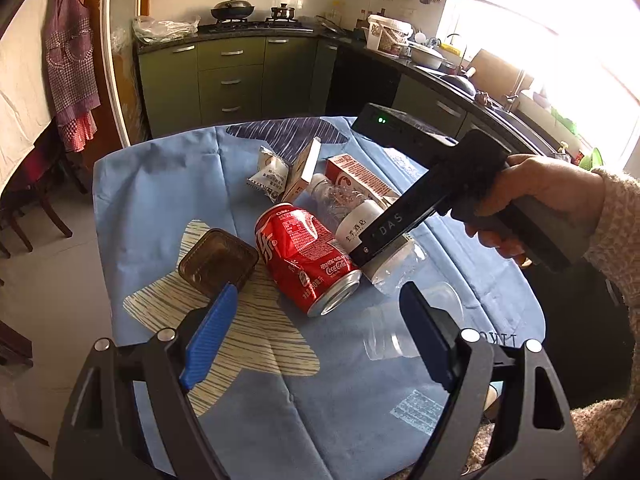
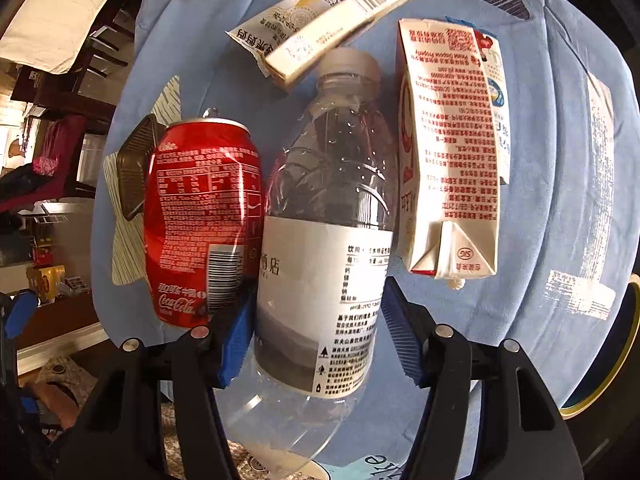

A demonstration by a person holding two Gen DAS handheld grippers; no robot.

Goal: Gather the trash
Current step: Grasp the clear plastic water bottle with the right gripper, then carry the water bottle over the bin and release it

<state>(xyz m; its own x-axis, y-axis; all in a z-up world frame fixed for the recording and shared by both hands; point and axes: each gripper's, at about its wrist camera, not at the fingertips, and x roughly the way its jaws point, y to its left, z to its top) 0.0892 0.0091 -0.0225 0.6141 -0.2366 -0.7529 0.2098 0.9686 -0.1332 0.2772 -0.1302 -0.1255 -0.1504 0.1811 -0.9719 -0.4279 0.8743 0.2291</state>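
Trash lies on a round table with a blue cloth [image 1: 160, 200]: a dented red cola can [image 1: 308, 256], a clear water bottle [image 2: 324, 240] with a white label, a red-and-white carton [image 2: 452, 152], a flat box [image 2: 340, 24], a crumpled wrapper [image 1: 268, 174] and a brown plastic tub [image 1: 218, 262]. My right gripper [image 2: 316, 312] has its blue pads on both sides of the bottle's labelled middle, with a small gap at the right pad. It shows in the left wrist view [image 1: 362, 254] beside the can. My left gripper [image 1: 320, 304] is open above the cloth, in front of the can.
A clear plastic cup [image 1: 404, 320] lies by my left gripper's right finger. Green kitchen cabinets [image 1: 232, 76] and a cluttered counter [image 1: 432, 60] stand beyond the table. Dark chairs [image 1: 36, 208] are at the left. A yellow-rimmed bin [image 2: 624, 364] sits at the table's right edge.
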